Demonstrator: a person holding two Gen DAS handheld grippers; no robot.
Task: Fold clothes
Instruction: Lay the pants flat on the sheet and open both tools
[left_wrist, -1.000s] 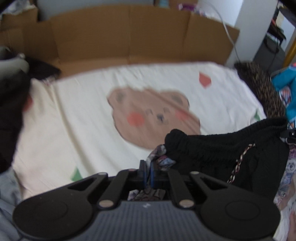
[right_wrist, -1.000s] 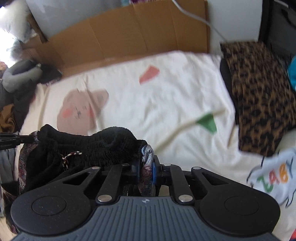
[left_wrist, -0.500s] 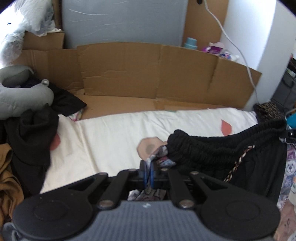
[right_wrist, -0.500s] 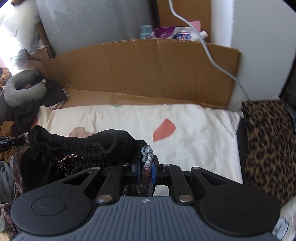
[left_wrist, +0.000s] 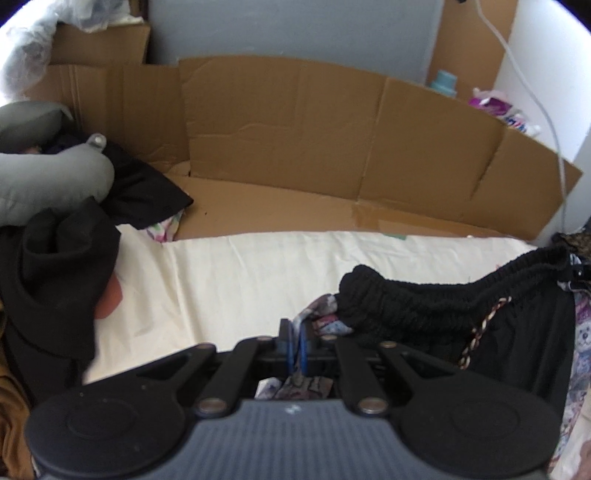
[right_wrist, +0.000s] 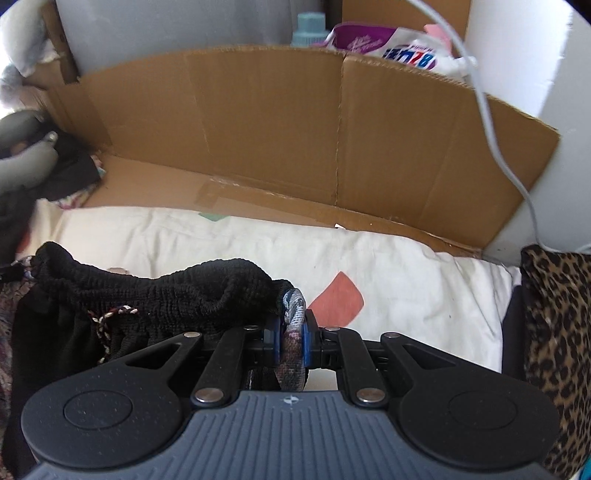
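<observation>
A garment with a black elastic waistband (left_wrist: 436, 299) and patterned fabric hangs stretched between my two grippers above the cream bedsheet (left_wrist: 240, 280). My left gripper (left_wrist: 294, 345) is shut on one end of the waistband, patterned cloth pinched between its blue pads. My right gripper (right_wrist: 291, 334) is shut on the other end, where a roll of patterned cloth (right_wrist: 293, 306) bulges out. In the right wrist view the waistband (right_wrist: 177, 291) sags to the left, with a braided drawstring (right_wrist: 110, 317) dangling from it. The drawstring (left_wrist: 480, 332) also shows in the left wrist view.
A cardboard wall (left_wrist: 332, 147) lines the far side of the bed. A pile of dark clothes (left_wrist: 55, 266) and a grey neck pillow (left_wrist: 44, 177) lies at the left. A leopard-print cloth (right_wrist: 557, 332) lies at the right, and a white cable (right_wrist: 491, 122) hangs down.
Both grippers have risen and tilted up with the garment: the bear print on the sheet has dropped out of sight, and the cardboard wall and items behind it now fill the upper view.
</observation>
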